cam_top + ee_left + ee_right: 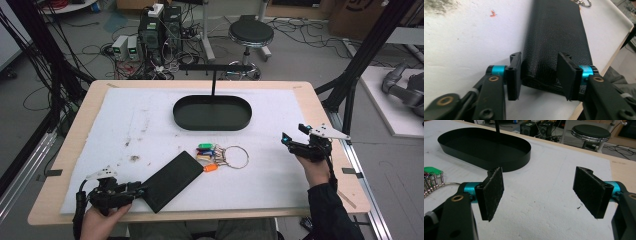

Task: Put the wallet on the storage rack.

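Left gripper (539,75) jaws straddle wallet (556,37) near end, not yet clamped; soft leather, light, grip end edge. Right gripper (541,192) apart.

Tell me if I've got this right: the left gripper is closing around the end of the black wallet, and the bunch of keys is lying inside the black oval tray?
Not quite. The bunch of keys lies on the white mat, in front of the black oval tray, not inside it; the high view shows this. The rest holds: the left gripper has the end of the black wallet between its jaws.
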